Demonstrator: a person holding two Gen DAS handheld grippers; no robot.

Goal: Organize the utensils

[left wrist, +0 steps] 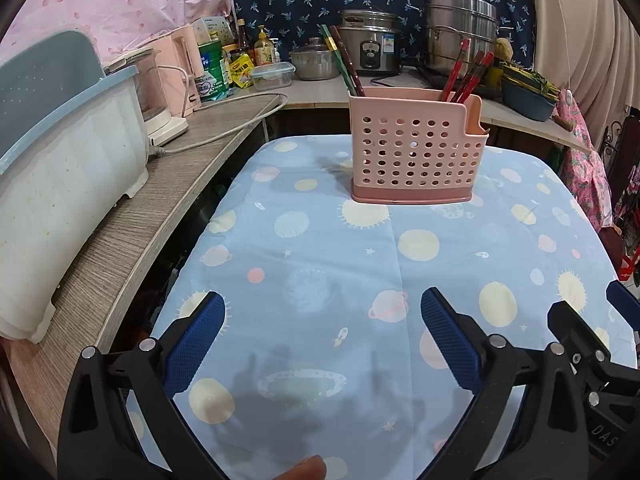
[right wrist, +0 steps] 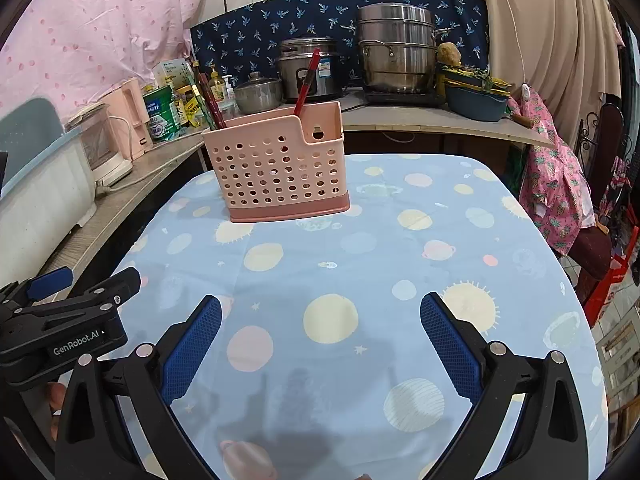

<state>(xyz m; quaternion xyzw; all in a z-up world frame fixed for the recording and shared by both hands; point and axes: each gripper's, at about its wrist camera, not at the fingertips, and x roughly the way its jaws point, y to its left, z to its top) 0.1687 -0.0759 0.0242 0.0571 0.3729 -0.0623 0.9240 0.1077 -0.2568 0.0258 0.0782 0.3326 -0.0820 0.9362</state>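
cluttered kitchen counters wrap the far and left sides of a table draped in a pale blue cloth printed with planets and suns. pots and a rice cooker line the far counter; a big white tub sits on the left counter.

a pink perforated caddy stands upright on the cloth close to the far edge, roughly at its middle. red chopsticks lean out of its right-hand compartment, and a darker bundle, with one green stick, leans out of the left end. how many sticks each part holds cannot be counted.

the left gripper hovers over the near edge of the table, its blue pads spread wide with nothing between them. the right gripper hangs just beside it, on its right, equally wide open and empty. both are well apart from the caddy.

no loose utensil shows anywhere on the cloth in either view. judging from that, the sorting looks finished or very nearly so: every visible utensil already stands in the caddy. if anything is left, it lies outside both views.
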